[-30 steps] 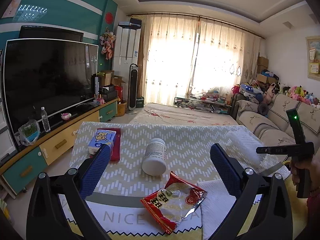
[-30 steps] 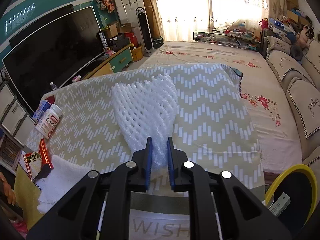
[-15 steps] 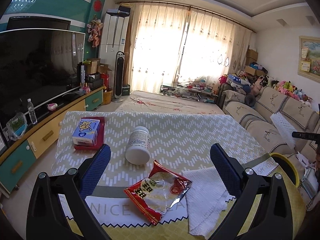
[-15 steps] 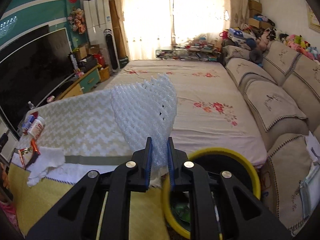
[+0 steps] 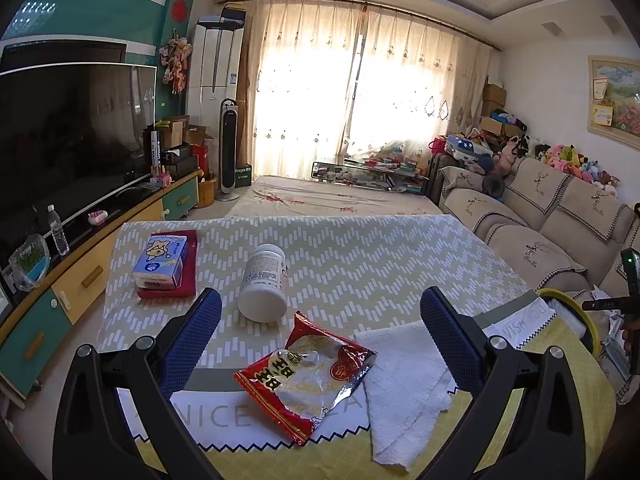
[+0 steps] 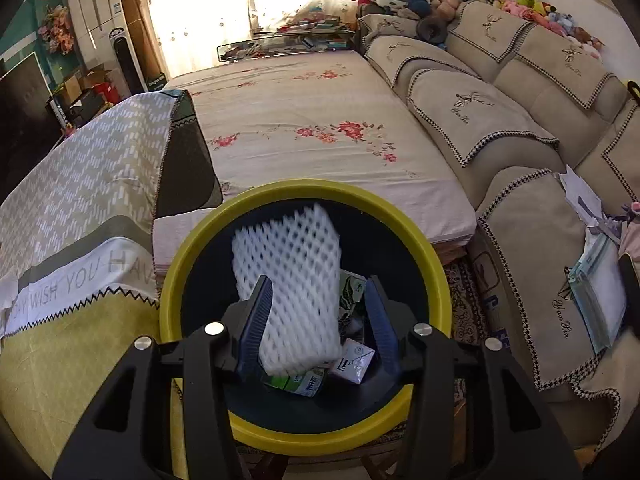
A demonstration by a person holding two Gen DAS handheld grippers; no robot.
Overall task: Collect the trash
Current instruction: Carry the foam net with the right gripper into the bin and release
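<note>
The table (image 5: 360, 256) with its zigzag cloth is the big thing here, and the round bin with the yellow rim (image 6: 192, 248) stands just past the table's right end. The right tongs (image 6: 316, 312) hang over the bin. A second ago they pinched the white foam net (image 6: 292, 276) over the table; now they have just been opening, and the net sits loose between them, blurred, likely dropping into the bin onto small cartons. One piece of trash looks done. On the table near the front edge lie a white paper towel (image 5: 404, 376) and a red snack wrapper (image 5: 308, 372). The left tongs (image 5: 320, 340) wait wide and empty above the wrapper, probably next.
</note>
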